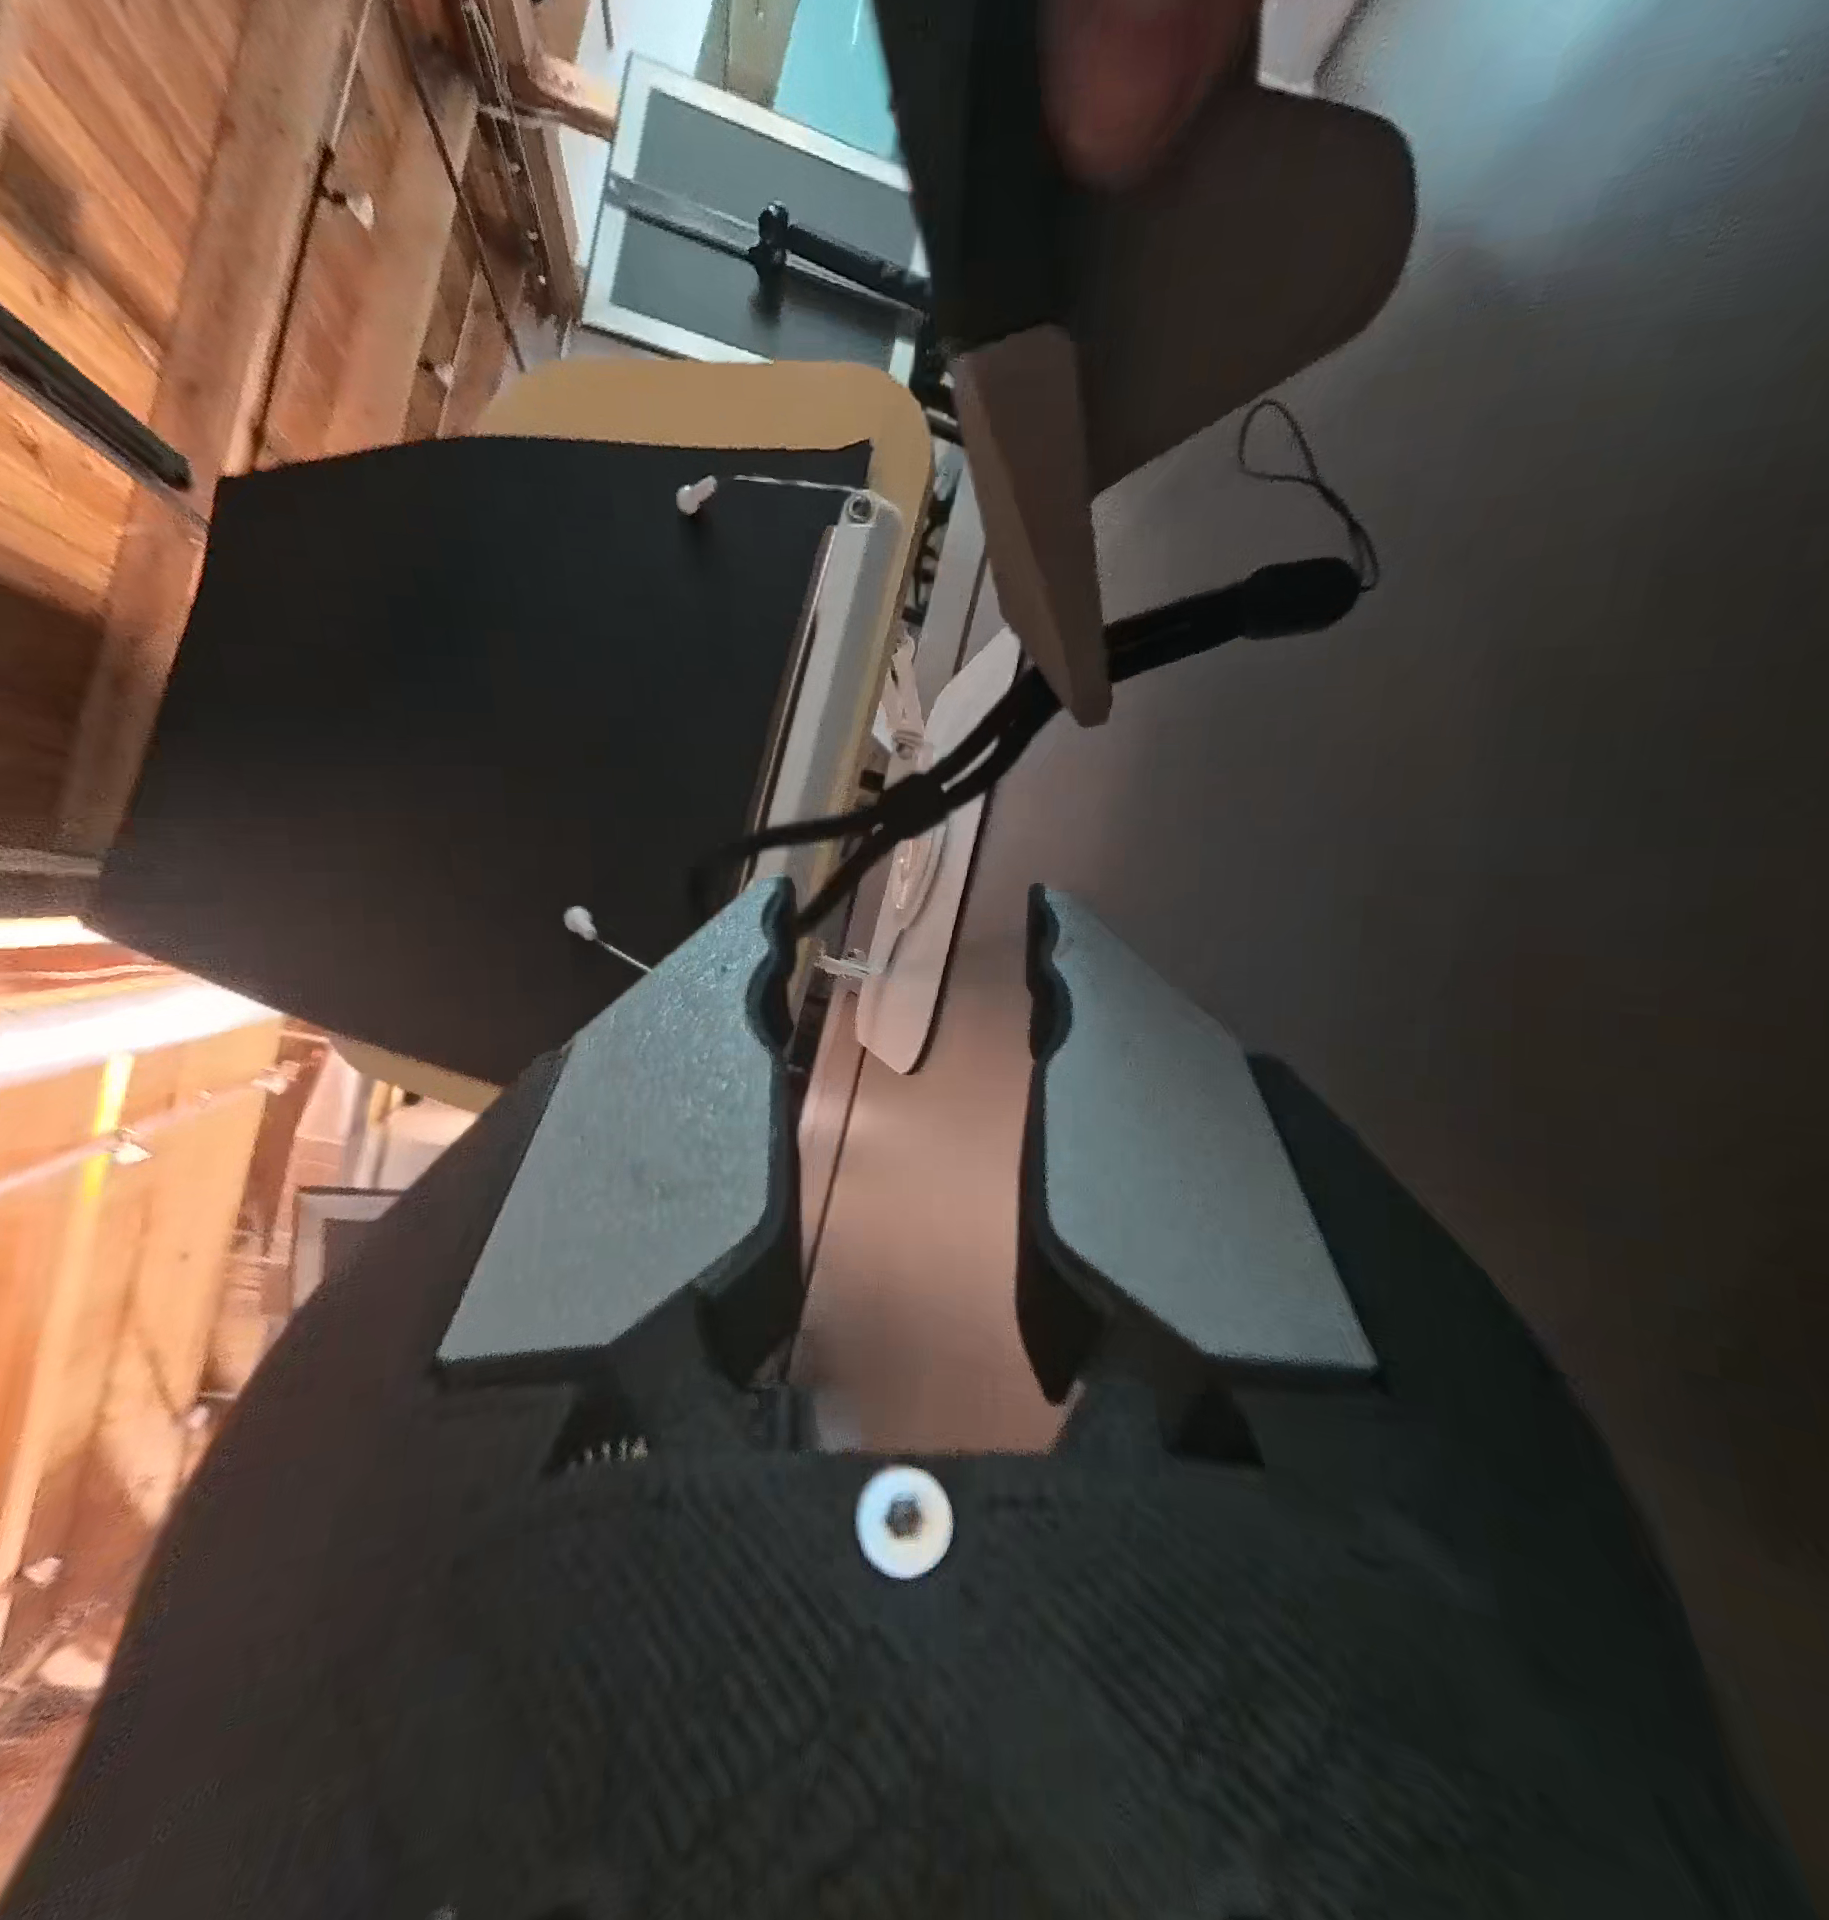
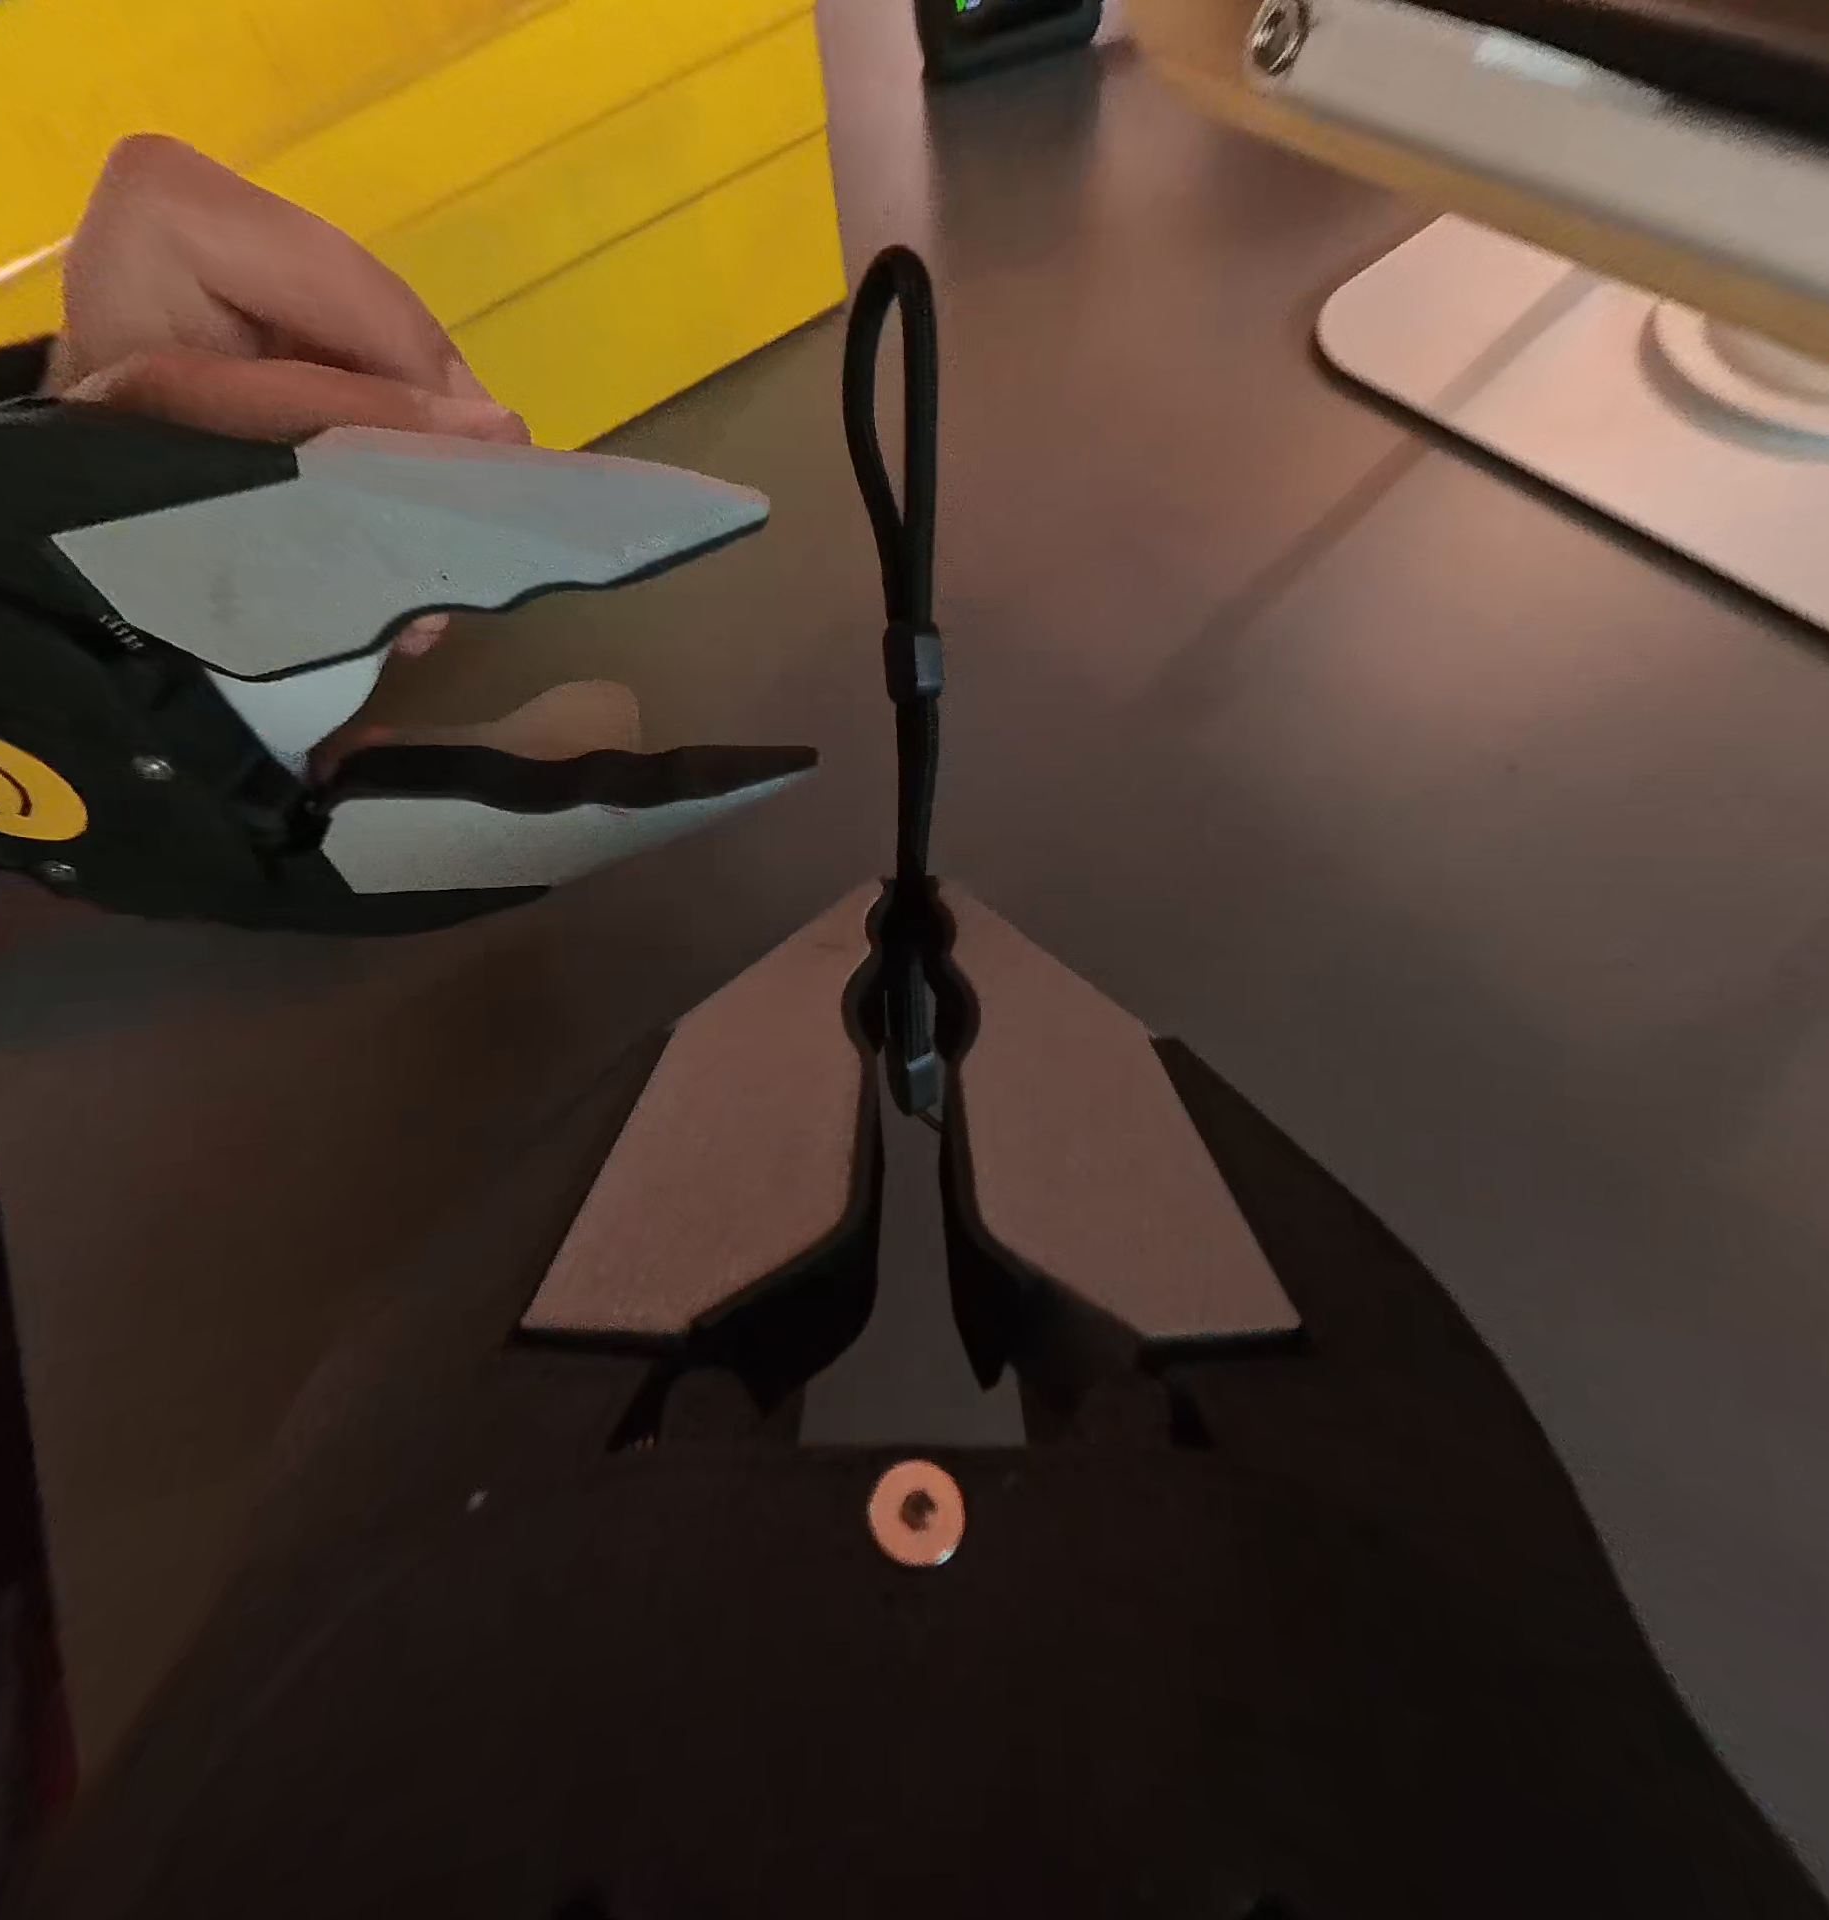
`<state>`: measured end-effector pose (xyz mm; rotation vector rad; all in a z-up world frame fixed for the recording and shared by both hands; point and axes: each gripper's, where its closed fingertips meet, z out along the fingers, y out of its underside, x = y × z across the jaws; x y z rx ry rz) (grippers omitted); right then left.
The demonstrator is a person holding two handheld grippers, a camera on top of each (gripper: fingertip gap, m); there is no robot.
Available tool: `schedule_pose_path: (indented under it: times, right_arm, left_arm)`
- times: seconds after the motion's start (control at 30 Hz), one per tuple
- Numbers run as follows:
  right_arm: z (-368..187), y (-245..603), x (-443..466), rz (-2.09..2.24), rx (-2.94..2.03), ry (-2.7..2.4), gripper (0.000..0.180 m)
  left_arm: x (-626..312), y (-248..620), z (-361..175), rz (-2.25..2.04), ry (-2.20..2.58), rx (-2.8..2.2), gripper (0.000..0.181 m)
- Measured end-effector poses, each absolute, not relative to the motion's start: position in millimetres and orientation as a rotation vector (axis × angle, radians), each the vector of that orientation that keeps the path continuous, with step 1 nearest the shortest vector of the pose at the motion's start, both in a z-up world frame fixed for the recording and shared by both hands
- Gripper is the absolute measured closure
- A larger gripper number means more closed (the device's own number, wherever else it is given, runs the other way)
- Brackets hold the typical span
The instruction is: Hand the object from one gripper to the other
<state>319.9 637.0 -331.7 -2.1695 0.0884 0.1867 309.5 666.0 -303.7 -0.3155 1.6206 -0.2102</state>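
A black wrist strap (image 2: 894, 468) stands up from my right gripper (image 2: 915, 896), which is shut on its lower end. Its loop points away from me over the dark table. My left gripper (image 2: 785, 634) comes in from the left, open, with its tips just left of the strap and not touching it. In the left wrist view my left gripper (image 1: 910, 930) is open and empty. The strap (image 1: 941, 800) runs from the right gripper (image 1: 1086, 686) above down towards the left fingertip. A thin cord loop (image 1: 1294, 457) hangs off the strap's far end.
A monitor's silver stand base (image 2: 1616, 436) sits on the dark table (image 2: 1305, 831) at the right. A yellow box (image 2: 577, 208) stands at the back left. A hand (image 2: 245, 312) holds the left gripper. A black cloth panel (image 1: 453, 727) fills the left of the left wrist view. Some 5 centimetres of space lies between my two pairs of fingers.
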Motion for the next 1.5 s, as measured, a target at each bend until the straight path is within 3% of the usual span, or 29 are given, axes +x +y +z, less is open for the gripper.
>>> schedule_pose_path:
  times: [0.17,0.27,0.37,0.53,0.67,0.8,0.9,1.2,1.23,1.27,1.37,1.5]
  right_arm:
    - [-331,639,291,0.358,-2.175,-0.022,0.180]
    - [-320,640,273,0.451,-2.115,-0.096,0.180]
    - [-308,640,283,0.391,-2.053,-0.077,0.178]
    - [-255,632,313,0.371,-1.753,0.063,0.155]
    - [-257,621,357,0.326,-1.703,0.295,0.149]
    - [-260,632,323,0.485,-1.728,0.144,0.143]
    - [-256,639,282,0.515,-1.748,-0.075,0.141]
    - [-270,648,261,0.295,-1.822,-0.254,0.141]
    - [-272,648,263,0.283,-1.838,-0.252,0.149]
    - [-272,646,262,0.283,-1.842,-0.267,0.176]
    - [-273,645,276,0.217,-1.869,-0.211,0.180]
    - [-270,641,299,0.322,-1.844,-0.033,0.180]
  left_arm:
    - [311,658,-308,-0.117,1.609,-0.201,0.143]
    - [312,656,-304,-0.111,1.562,-0.186,0.178]
    - [312,657,-300,-0.247,1.597,-0.322,0.181]
    - [305,668,-277,-0.636,1.541,-0.572,0.181]
    - [299,677,-264,-0.933,1.505,-0.737,0.181]
    - [289,651,-260,-1.334,1.598,-0.819,0.181]
    - [290,646,-267,-1.390,1.646,-0.887,0.181]
    - [286,623,-290,-1.366,1.810,-0.849,0.181]
    - [286,620,-292,-1.350,1.823,-0.838,0.181]
    - [286,620,-295,-1.329,1.833,-0.837,0.181]
    - [288,622,-294,-1.308,1.801,-0.830,0.180]
    - [290,632,-290,-1.218,1.748,-0.794,0.160]
